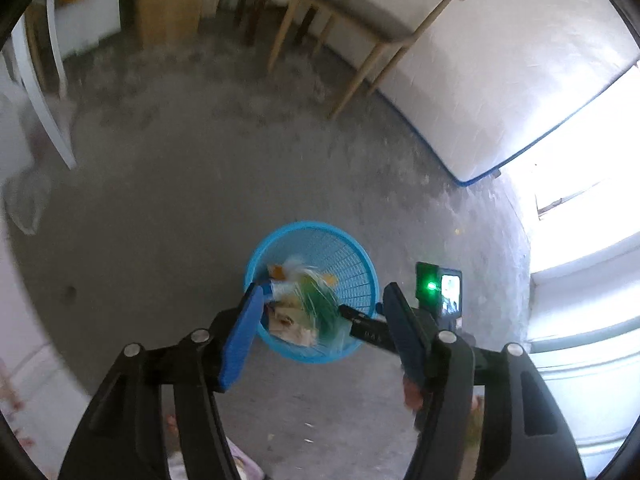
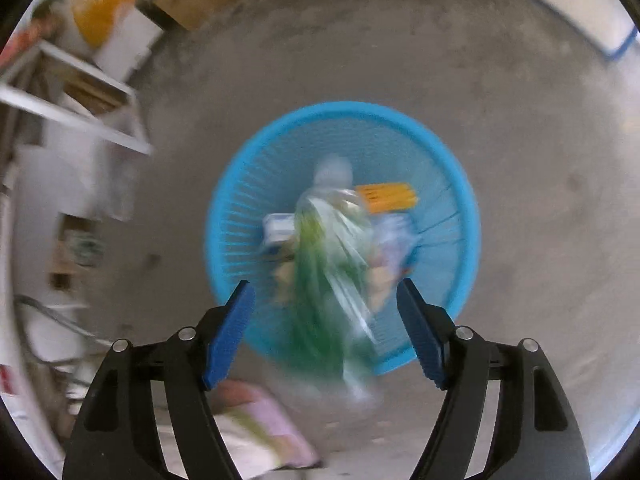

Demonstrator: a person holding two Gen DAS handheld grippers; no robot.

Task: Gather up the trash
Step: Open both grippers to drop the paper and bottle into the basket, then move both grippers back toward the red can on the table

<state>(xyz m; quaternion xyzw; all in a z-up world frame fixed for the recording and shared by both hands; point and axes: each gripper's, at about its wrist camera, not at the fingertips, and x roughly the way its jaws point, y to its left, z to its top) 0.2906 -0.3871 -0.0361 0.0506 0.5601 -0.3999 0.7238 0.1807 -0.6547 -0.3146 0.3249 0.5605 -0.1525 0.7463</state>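
A round blue mesh basket [image 1: 312, 226] stands on the concrete floor, holding several pieces of trash. In the right wrist view the basket [image 2: 344, 108] lies straight below, with an orange packet [image 2: 386, 198] and a white-blue carton [image 2: 280, 232] inside. A clear plastic bag with green in it [image 2: 320, 280] is blurred over the basket's near side, between the fingers of my right gripper [image 2: 324, 284], whose blue pads stand wide apart and clear of it. My left gripper [image 1: 323, 288] hangs open above the basket, nothing between its pads. The bag [image 1: 316, 296] shows there too.
A wooden chair [image 1: 360, 12] and a white mattress with blue edging [image 1: 500, 80] stand beyond the basket. A cardboard box [image 1: 168, 12] sits at the back. White shelving [image 2: 80, 80] lines the left. A pink cloth [image 2: 260, 420] lies near the bottom. The right hand's camera unit [image 1: 438, 292] glows green.
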